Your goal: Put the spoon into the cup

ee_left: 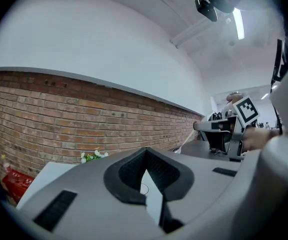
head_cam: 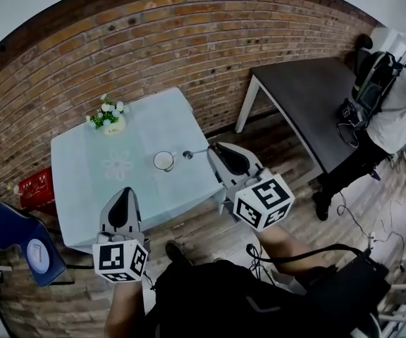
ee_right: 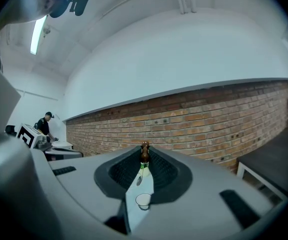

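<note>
A white cup (head_cam: 163,161) stands on the pale blue table (head_cam: 83,174), near its front right part. My right gripper (head_cam: 212,148) is shut on the handle of a spoon (head_cam: 192,153), whose bowl points left toward the cup and hangs just right of it. In the right gripper view the spoon (ee_right: 139,176) sticks out from the right gripper (ee_right: 144,160) with the cup (ee_right: 143,200) below it. My left gripper (head_cam: 123,191) hovers at the table's front edge, left of the cup, with its jaws together and nothing in them. The left gripper view shows the left gripper (ee_left: 145,170) and the cup's rim (ee_left: 143,188).
A small vase of flowers (head_cam: 108,120) stands at the table's back. A dark table (head_cam: 309,104) is to the right, with a person (head_cam: 390,108) beside it. A blue chair (head_cam: 20,238) and a red crate (head_cam: 35,186) sit on the left. A brick wall (head_cam: 154,41) runs behind.
</note>
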The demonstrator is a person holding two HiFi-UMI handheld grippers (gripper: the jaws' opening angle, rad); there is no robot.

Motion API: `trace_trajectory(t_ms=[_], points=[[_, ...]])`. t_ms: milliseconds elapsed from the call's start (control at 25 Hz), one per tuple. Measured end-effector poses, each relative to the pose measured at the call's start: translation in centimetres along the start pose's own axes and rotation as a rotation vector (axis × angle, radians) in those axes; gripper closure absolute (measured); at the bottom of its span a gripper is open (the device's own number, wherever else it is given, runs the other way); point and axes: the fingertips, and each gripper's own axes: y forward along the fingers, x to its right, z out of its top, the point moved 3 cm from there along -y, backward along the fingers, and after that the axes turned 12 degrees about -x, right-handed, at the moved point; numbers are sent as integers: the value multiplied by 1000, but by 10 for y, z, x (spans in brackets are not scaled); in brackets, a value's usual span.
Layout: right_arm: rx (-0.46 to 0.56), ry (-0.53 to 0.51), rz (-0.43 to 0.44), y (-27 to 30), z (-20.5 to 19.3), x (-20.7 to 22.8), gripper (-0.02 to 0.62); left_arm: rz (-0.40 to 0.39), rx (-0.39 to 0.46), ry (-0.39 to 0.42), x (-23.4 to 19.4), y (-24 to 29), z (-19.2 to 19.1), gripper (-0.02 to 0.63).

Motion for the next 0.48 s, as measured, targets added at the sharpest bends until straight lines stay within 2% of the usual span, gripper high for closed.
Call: trace_trajectory(t_ms=[480], points=[[-20, 16, -30, 57, 3, -5, 538, -48, -30, -9, -52, 34, -5, 597]])
